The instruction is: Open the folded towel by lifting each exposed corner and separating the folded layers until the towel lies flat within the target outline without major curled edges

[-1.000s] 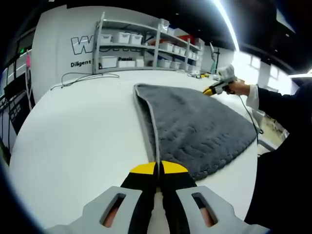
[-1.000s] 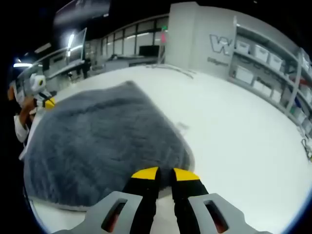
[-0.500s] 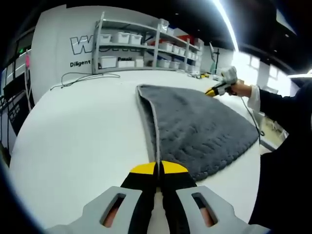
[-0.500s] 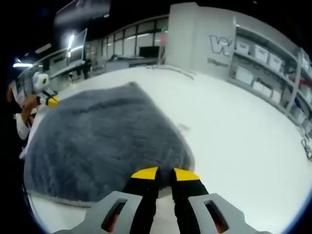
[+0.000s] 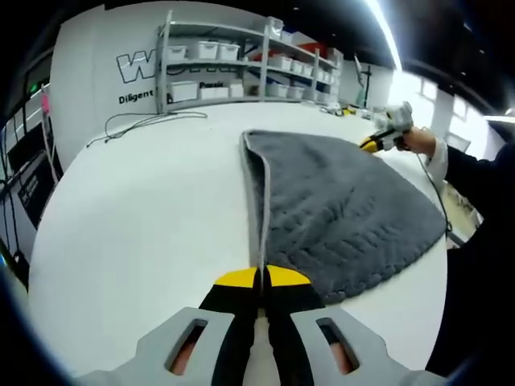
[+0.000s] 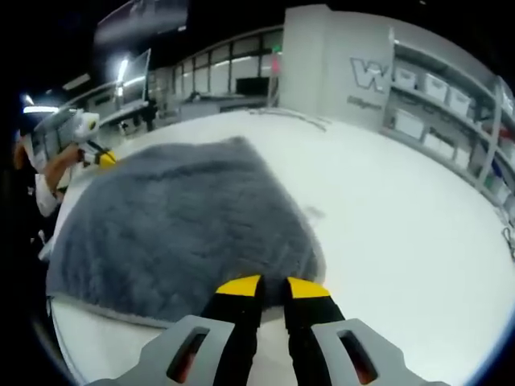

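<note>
Metal shelves [image 5: 241, 56] stand against the far wall and carry rows of white bins [image 5: 205, 50]; what the bins hold cannot be made out. In the right gripper view the same shelves [image 6: 451, 104] run along the right side.

A grey towel [image 5: 338, 201] lies spread on the white tabletop [image 5: 137, 225], its pale hemmed edge running from a far corner straight down to the left gripper [image 5: 259, 277]. This gripper has its yellow-tipped jaws pressed together on the towel's near corner, where the hem meets the tips. At the towel's far right edge the right gripper [image 5: 376, 143] shows, held in a person's hand [image 5: 414, 141] with a dark sleeve behind it.

In the right gripper view the towel [image 6: 185, 225] stretches away to the left, and its near corner sits at the tips of the right gripper [image 6: 263, 285], whose jaws stand slightly apart with the towel's edge touching them; whether they pinch the cloth cannot be told. The left gripper [image 6: 100, 157] rests at the towel's far left edge
</note>
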A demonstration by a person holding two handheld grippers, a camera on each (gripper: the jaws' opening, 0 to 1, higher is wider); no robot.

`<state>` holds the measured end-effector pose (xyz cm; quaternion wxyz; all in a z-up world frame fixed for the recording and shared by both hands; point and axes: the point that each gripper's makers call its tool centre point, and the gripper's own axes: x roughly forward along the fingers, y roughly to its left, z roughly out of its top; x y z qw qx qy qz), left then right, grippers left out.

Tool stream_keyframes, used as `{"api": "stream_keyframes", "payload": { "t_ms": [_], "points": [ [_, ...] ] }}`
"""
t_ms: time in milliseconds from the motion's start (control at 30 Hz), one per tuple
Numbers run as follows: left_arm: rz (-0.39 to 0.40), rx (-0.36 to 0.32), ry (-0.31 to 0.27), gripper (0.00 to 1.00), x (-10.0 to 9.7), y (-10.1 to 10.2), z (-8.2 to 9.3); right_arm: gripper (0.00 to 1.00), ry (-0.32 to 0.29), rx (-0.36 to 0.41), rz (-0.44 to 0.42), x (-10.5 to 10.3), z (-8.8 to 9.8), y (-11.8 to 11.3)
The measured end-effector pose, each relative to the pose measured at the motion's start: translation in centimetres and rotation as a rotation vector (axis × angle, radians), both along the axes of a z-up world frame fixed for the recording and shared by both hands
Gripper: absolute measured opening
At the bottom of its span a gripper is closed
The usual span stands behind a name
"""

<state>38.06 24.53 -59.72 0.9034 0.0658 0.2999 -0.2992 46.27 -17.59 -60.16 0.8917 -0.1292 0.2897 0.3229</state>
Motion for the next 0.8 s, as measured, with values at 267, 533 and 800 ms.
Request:
{"api": "stream_keyframes", "payload": {
  "t_ms": [267, 533, 800],
  "points": [
    [-0.005, 0.058, 0.0, 0.02, 1.4, 0.4, -0.1, 0.08, -0.001, -0.001, -0.014, -0.5, -0.1, -0.1],
    [-0.004, 0.059, -0.014, 0.02, 2.5, 1.0, -0.2, 0.08, -0.011, 0.008, -0.025, -0.9, 0.0, 0.0],
    [-0.004, 0.052, -0.027, 0.02, 3.4, 1.4, -0.1, 0.08, -0.021, 0.003, -0.031, -1.5, 0.0, 0.2]
  ]
}}
